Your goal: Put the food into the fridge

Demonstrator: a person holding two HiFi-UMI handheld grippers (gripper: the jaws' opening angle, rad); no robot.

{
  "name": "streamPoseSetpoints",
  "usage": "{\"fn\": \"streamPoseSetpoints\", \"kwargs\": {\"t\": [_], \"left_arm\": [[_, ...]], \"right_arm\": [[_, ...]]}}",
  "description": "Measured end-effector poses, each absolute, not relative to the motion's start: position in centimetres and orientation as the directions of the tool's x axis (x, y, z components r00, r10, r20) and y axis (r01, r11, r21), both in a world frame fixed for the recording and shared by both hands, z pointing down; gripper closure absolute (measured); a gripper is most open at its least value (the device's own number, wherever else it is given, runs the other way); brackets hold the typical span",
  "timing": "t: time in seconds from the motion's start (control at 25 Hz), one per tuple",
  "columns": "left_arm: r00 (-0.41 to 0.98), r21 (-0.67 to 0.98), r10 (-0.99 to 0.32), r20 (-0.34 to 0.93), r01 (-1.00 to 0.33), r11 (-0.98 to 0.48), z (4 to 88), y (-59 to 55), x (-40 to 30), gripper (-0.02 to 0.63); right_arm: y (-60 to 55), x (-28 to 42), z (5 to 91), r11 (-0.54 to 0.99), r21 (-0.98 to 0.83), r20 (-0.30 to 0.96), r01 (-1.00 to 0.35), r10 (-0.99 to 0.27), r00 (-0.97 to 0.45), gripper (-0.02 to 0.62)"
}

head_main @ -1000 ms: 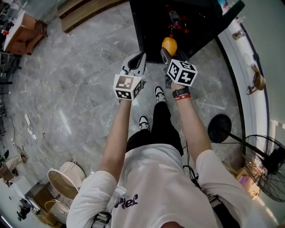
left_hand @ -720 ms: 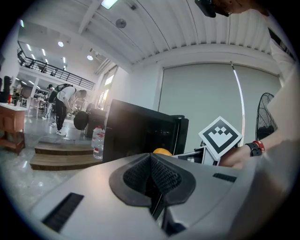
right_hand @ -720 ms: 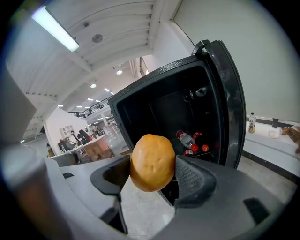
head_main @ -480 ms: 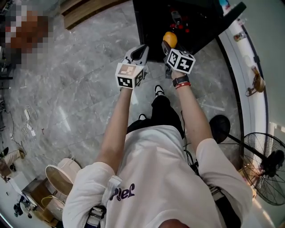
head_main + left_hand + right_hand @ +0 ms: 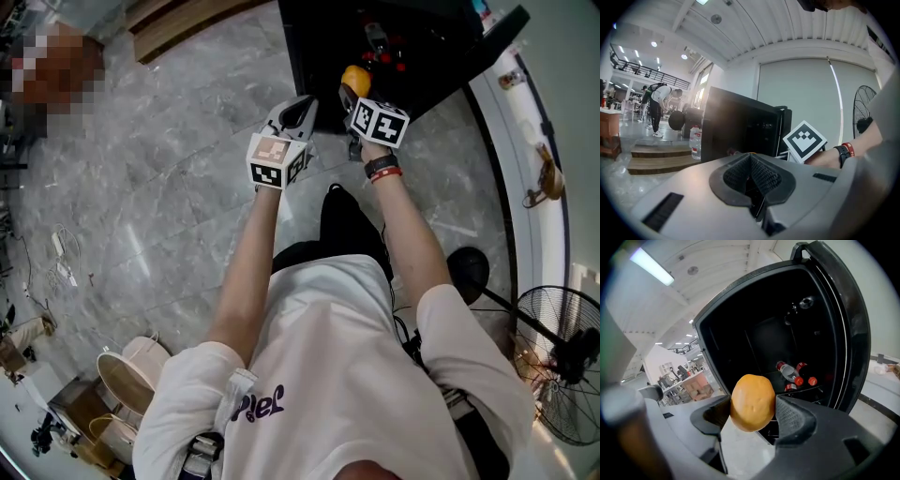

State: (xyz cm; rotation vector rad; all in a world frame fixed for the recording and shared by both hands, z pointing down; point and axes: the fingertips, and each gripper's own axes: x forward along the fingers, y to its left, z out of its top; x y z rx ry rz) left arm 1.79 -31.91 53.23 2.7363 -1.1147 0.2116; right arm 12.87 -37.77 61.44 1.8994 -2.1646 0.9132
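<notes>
An orange fruit [image 5: 752, 397] sits clamped between the pads of my right gripper [image 5: 751, 414], which is shut on it. In the head view the orange fruit [image 5: 356, 78] and right gripper [image 5: 351, 97] hang just in front of the open black fridge [image 5: 375, 42]. Inside the fridge [image 5: 787, 333], several red-capped bottles [image 5: 793, 373] lie on a shelf. Its door [image 5: 848, 319] stands swung open to the right. My left gripper [image 5: 298, 111] is level, left of the right one, near the fridge's left front corner. Seen in its own view, the left gripper [image 5: 751, 177] is shut on nothing.
A standing fan [image 5: 562, 375] and its round black base [image 5: 469, 267] are on the floor at the right, beside a curved white ledge [image 5: 525, 169]. Bins [image 5: 131, 375] sit at the lower left. A wooden step [image 5: 178, 23] and a water bottle [image 5: 695, 143] lie left of the fridge.
Both grippers have moved forward and a little down toward the fridge, and the orange fruit is closer to its opening. The person has stepped forward; the shoes are now hidden.
</notes>
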Motion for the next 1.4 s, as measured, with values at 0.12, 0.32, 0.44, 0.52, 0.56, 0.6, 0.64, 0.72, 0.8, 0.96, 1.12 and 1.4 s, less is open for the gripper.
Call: {"fn": "streamPoseSetpoints", "kwargs": {"t": [0.12,0.32,0.44,0.52,0.56,0.6,0.64,0.72,0.8,0.96,1.12,1.4], "left_arm": [[0.713,0.119,-0.677,0.184,-0.7,-0.705,53.6,-33.1,2.0,0.589],[0.716,0.13,-0.679,0.16,-0.697,-0.705,53.8,-34.8,2.2,0.589],[0.719,0.133,-0.676,0.159,-0.694,-0.707,54.1,-35.2,2.4,0.589],[0.719,0.138,-0.677,0.154,-0.694,-0.706,54.1,-35.6,2.5,0.589],[0.719,0.14,-0.678,0.152,-0.695,-0.706,54.1,-35.8,2.6,0.589],[0.72,0.142,-0.678,0.151,-0.694,-0.706,54.2,-36.0,2.7,0.589],[0.72,0.142,-0.677,0.151,-0.694,-0.706,54.3,-36.2,2.7,0.588],[0.72,0.141,-0.678,0.151,-0.694,-0.706,54.4,-36.5,2.8,0.589],[0.718,0.14,-0.679,0.151,-0.696,-0.704,54.6,-36.9,2.8,0.589],[0.716,0.145,-0.68,0.155,-0.698,-0.702,55.3,-37.8,2.9,0.589],[0.718,0.148,-0.678,0.159,-0.696,-0.702,55.6,-38.6,3.1,0.589],[0.717,0.147,-0.679,0.159,-0.697,-0.702,56.0,-39.9,3.0,0.589]], "right_arm": [[-39.2,13.2,62.2,0.035,-0.347,0.463,-0.937,-0.863,-0.203,0.287],[-41.4,13.4,63.2,0.047,-0.33,0.468,-0.943,-0.859,-0.206,0.287],[-42.1,13.6,63.4,0.051,-0.322,0.466,-0.946,-0.861,-0.205,0.287],[-42.6,13.7,63.4,0.056,-0.314,0.463,-0.948,-0.863,-0.204,0.287],[-42.9,13.8,63.4,0.059,-0.311,0.46,-0.949,-0.864,-0.204,0.287],[-43.2,13.9,63.4,0.06,-0.308,0.458,-0.949,-0.865,-0.204,0.287],[-43.5,14.0,63.5,0.062,-0.306,0.457,-0.95,-0.866,-0.204,0.287],[-44.1,14.2,63.6,0.066,-0.302,0.455,-0.951,-0.867,-0.204,0.287],[-44.7,14.4,63.9,0.071,-0.298,0.455,-0.952,-0.866,-0.207,0.287],[-46.0,14.6,64.6,0.076,-0.288,0.458,-0.955,-0.864,-0.207,0.287],[-47.3,14.8,65.2,0.075,-0.286,0.465,-0.955,-0.861,-0.206,0.287],[-49.4,15.0,66.5,0.053,-0.308,0.47,-0.95,-0.86,-0.2,0.287]]}}
